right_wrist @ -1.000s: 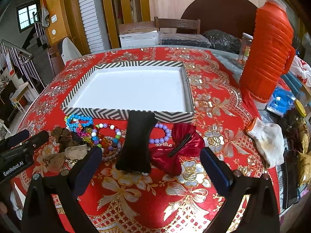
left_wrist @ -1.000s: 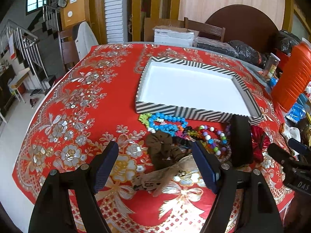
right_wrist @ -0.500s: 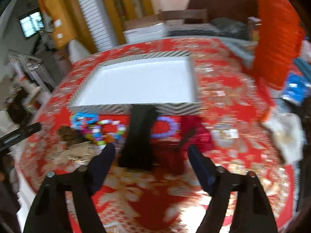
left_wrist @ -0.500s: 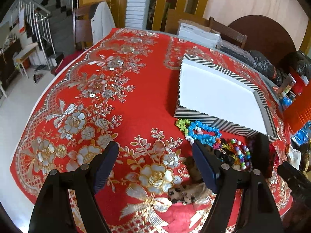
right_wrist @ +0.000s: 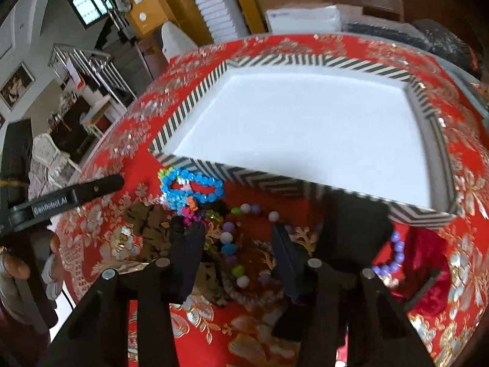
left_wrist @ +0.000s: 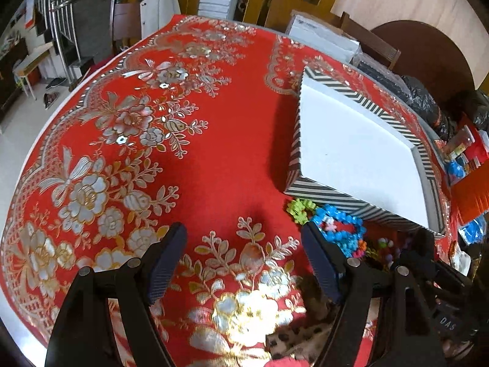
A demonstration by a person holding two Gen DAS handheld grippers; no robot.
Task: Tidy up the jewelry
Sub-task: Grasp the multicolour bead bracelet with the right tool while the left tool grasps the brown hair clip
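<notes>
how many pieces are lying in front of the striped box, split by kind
Bead bracelets: 3 – blue bead bracelet, multicolour bead bracelet, purple bead bracelet
Fabric bows: 2 – brown bow, red bow
Black cushion: 1 – black cushion
Total: 6 that I can make out. The striped box holds nothing yet.

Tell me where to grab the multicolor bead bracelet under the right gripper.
Probably best to pinch the near arc of the multicolor bead bracelet, coming straight down with the right gripper. It lies flat as a loop on the tablecloth between the open jaws; its far side is tangled against the blue bead bracelet.
</notes>
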